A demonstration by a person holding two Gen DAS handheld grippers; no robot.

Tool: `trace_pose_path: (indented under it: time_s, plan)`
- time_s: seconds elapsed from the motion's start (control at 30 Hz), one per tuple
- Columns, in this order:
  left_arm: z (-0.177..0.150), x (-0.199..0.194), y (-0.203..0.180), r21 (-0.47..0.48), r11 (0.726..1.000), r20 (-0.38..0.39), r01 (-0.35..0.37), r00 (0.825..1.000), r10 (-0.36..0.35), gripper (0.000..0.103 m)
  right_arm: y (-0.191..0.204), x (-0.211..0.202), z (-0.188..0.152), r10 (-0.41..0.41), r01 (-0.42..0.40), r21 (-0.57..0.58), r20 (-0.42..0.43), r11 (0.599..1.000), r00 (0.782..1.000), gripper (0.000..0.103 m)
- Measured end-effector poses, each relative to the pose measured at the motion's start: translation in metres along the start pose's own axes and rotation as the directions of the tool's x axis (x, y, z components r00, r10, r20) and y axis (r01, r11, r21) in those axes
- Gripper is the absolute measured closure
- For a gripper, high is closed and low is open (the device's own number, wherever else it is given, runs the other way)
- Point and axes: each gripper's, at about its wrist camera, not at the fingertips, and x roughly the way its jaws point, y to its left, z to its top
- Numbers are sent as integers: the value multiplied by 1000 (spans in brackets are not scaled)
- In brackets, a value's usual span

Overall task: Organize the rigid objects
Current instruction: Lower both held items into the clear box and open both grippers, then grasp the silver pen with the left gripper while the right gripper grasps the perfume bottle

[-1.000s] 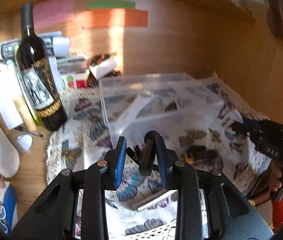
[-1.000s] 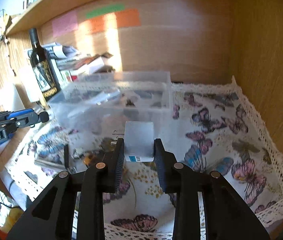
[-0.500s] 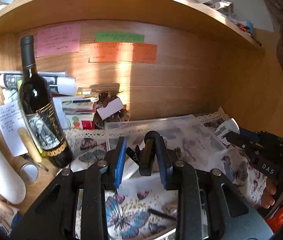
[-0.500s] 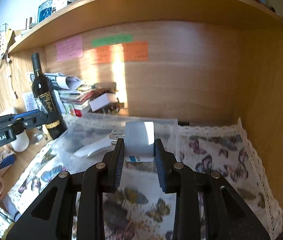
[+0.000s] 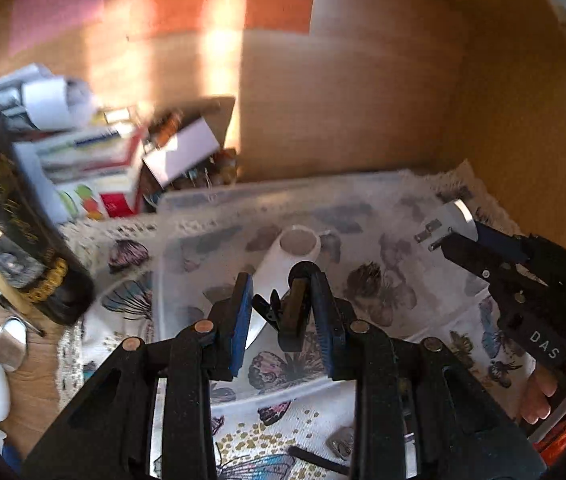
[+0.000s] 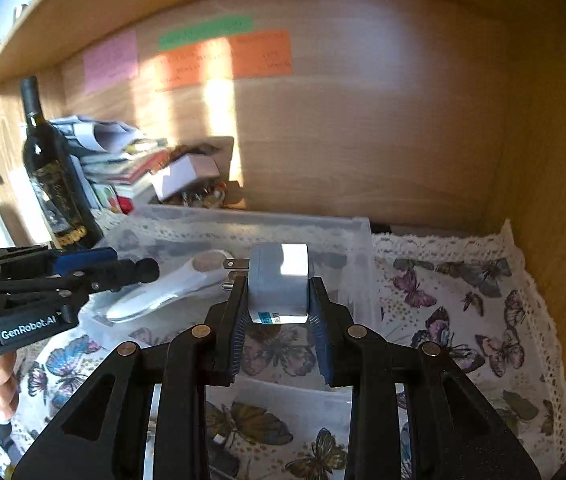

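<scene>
Clear plastic box [image 6: 357, 236] lies just under both my loads, so I should lower my right gripper [image 6: 278, 312], pinching the white plug [image 6: 279, 280], and my left gripper [image 5: 283, 316], pinching the black clip [image 5: 293, 312], before letting go.

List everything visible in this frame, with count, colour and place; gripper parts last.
plastic bin: one, clear, on the cloth
white handheld device: one, lying in the bin
wall charger: one, white, between the right fingers, over the bin
black clip: one, against a left finger
wine bottle: one, dark, upright, left
butterfly cloth: one, white, on the desk
sticky notes: pink, green, orange, back wall
left gripper: black, blue pads
right gripper: black
</scene>
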Motion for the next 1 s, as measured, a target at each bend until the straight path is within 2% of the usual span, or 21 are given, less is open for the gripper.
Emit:
trace_pose_path:
  time_s: [0.27,0.43,0.57,0.73,0.87,1.0]
  plan:
    - [-3,24,-5,14,1000,-48,-18,999,19,75,-2,28,-7,11,-10,9,-79,1000,997,76]
    - [-4,30,-7,7,1000,-70,-19,997,19,75,-2,28,-8,1,-1,-1,-87,1000,996,76]
    - [-3,24,-9,15,999,-57,-29,998,30,74,-3,26,-8,30,-30,4,-89,1000,996,76]
    - [-2,4,-11,18,999,-10,-37,999,37,58,1,15,-5,35,-35,-4,-69,999,997,73]
    - [-1,-21,-12,21,999,50,-49,998,48,53,5,-5,-1,42,-43,-26,-25,999,999,66]
    - [-3,-51,-12,24,997,123,-70,990,67,36,9,-28,2,50,-50,-38,23,998,998,59]
